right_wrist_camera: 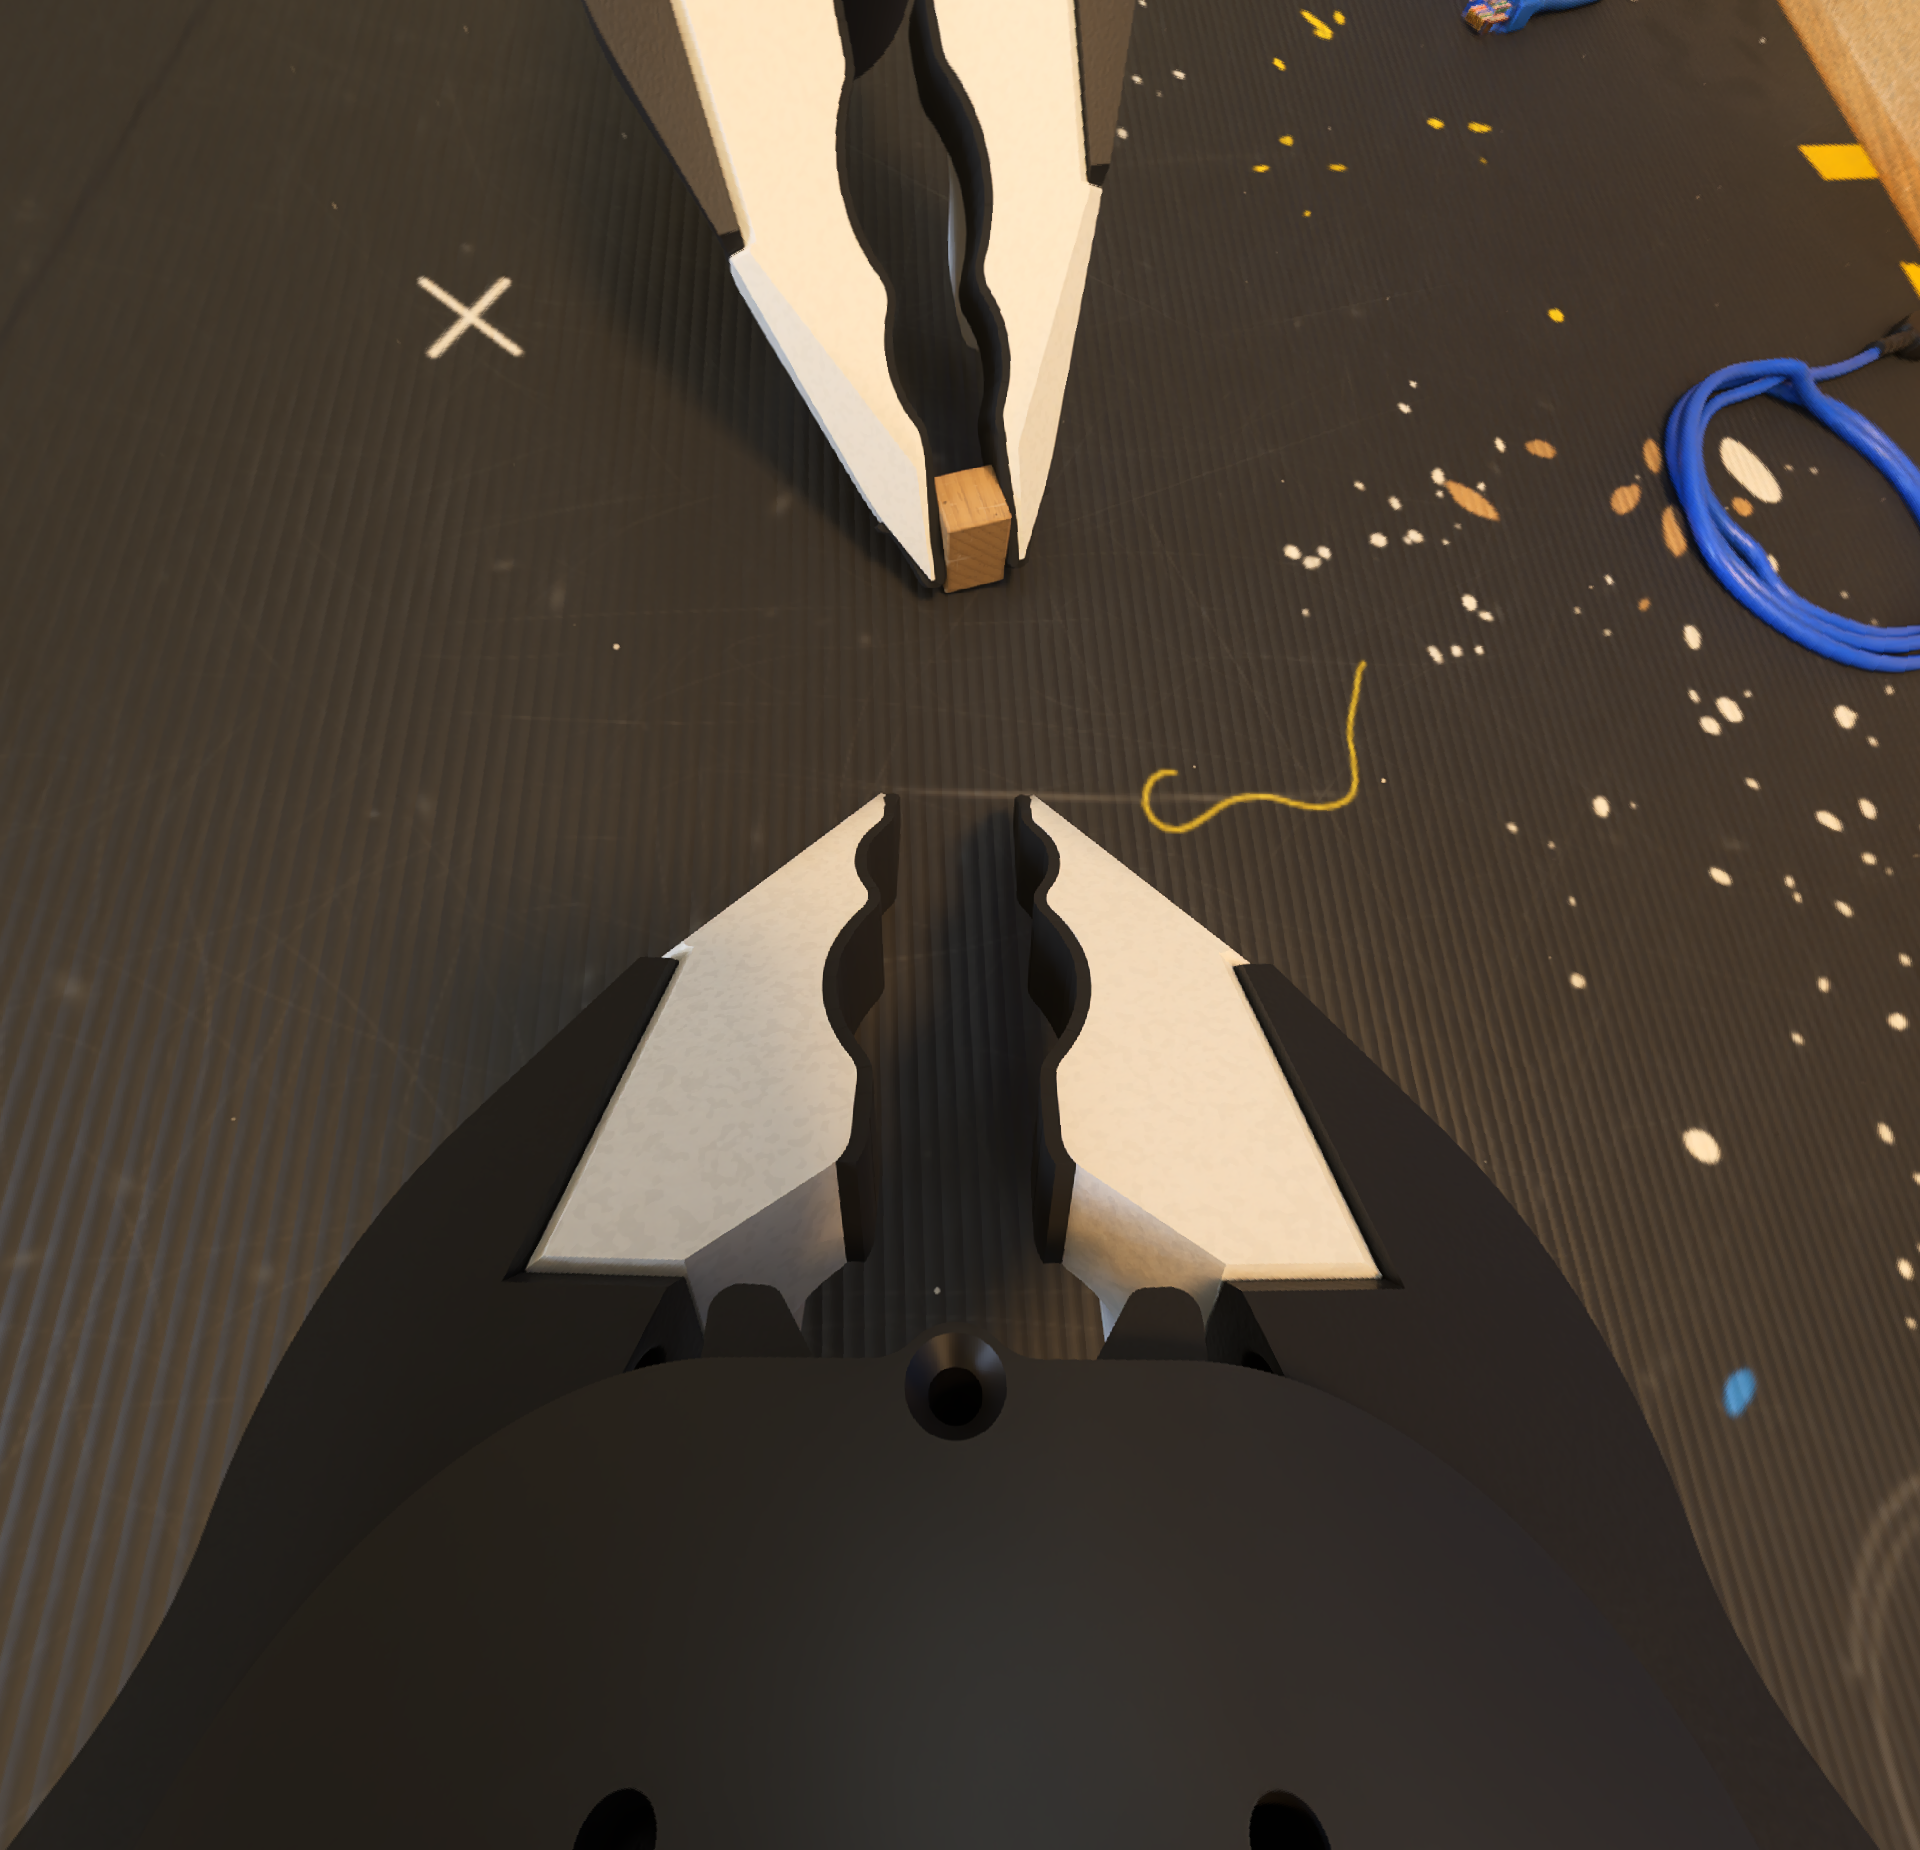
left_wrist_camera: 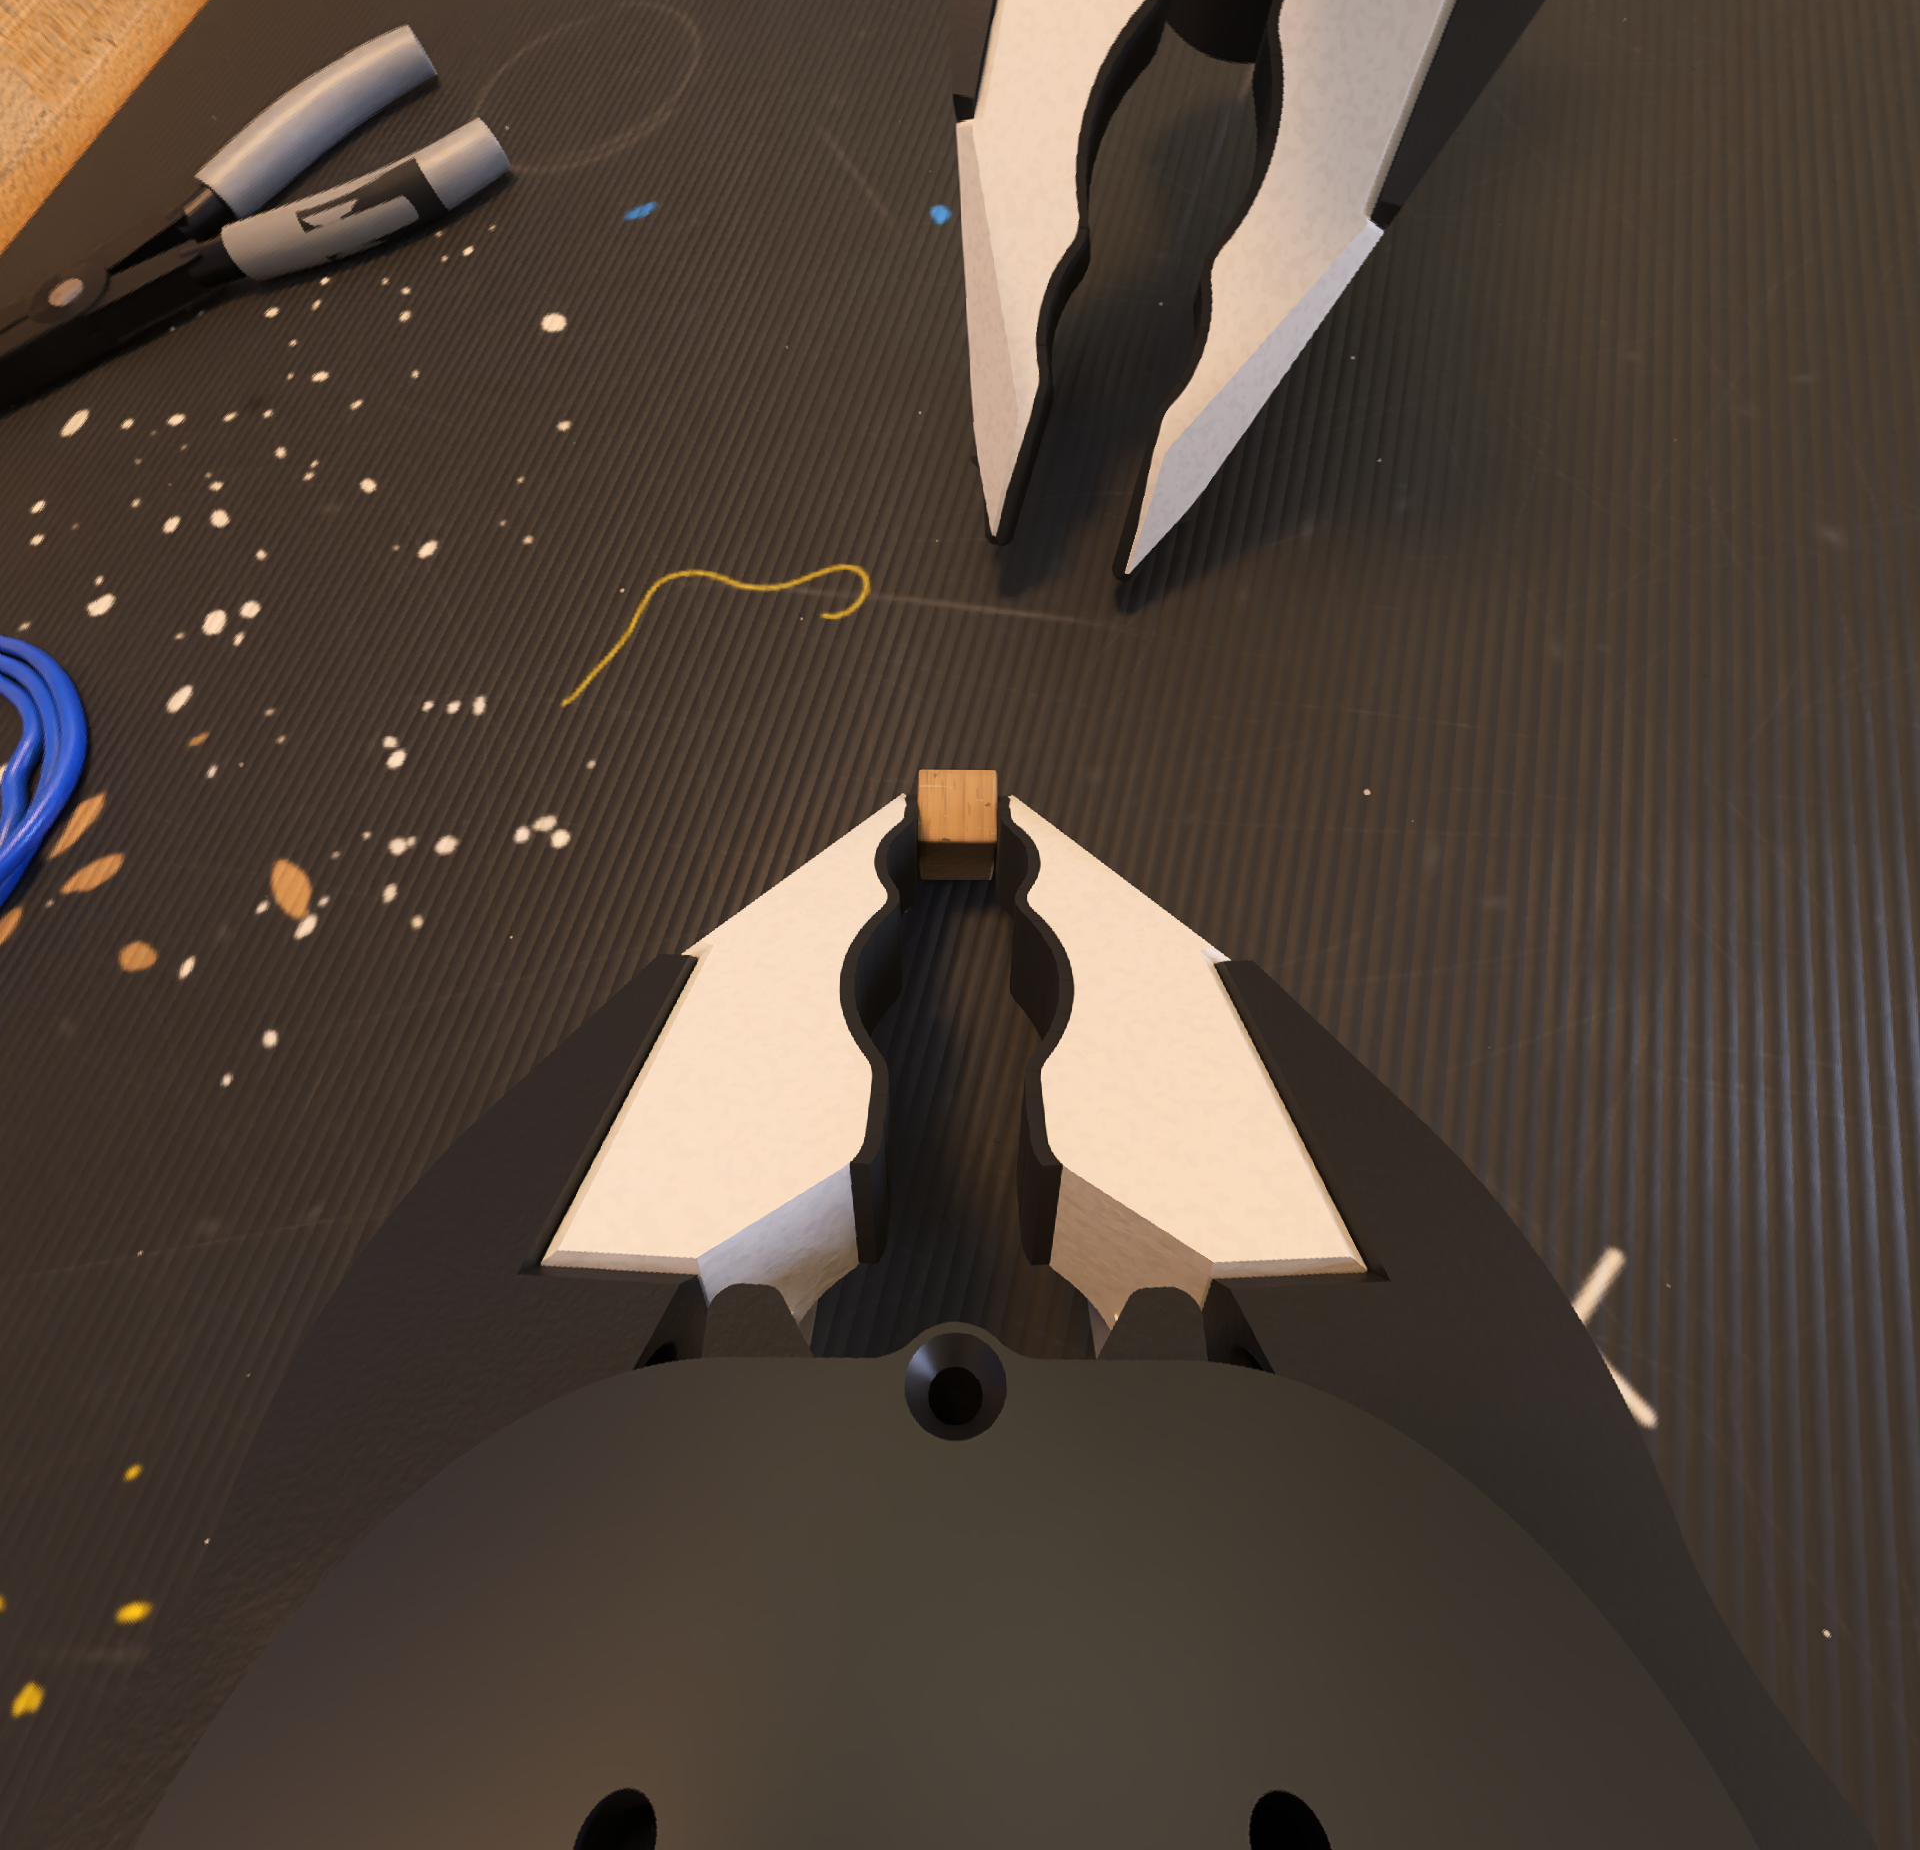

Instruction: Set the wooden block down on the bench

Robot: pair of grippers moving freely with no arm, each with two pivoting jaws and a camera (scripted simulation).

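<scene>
A small wooden block (left_wrist_camera: pixel 957 821) is pinched between the fingertips of my left gripper (left_wrist_camera: pixel 957 808). The right wrist view shows the block (right_wrist_camera: pixel 974 527) at the tips of the left gripper (right_wrist_camera: pixel 974 553), very low over the dark ribbed bench mat (right_wrist_camera: pixel 520 761). I cannot tell whether it touches the mat. My right gripper (right_wrist_camera: pixel 956 803) is open and empty, facing the left gripper with a stretch of mat between them. It also shows in the left wrist view (left_wrist_camera: pixel 1060 553), tips close to the mat.
Grey-handled pliers (left_wrist_camera: pixel 260 211) lie at the far left. A blue cable coil (right_wrist_camera: pixel 1787 512) and a loose yellow thread (right_wrist_camera: pixel 1268 782) lie to the side among paint specks. A white X mark (right_wrist_camera: pixel 470 317) is on the mat. A wooden edge (left_wrist_camera: pixel 83 55) borders the mat.
</scene>
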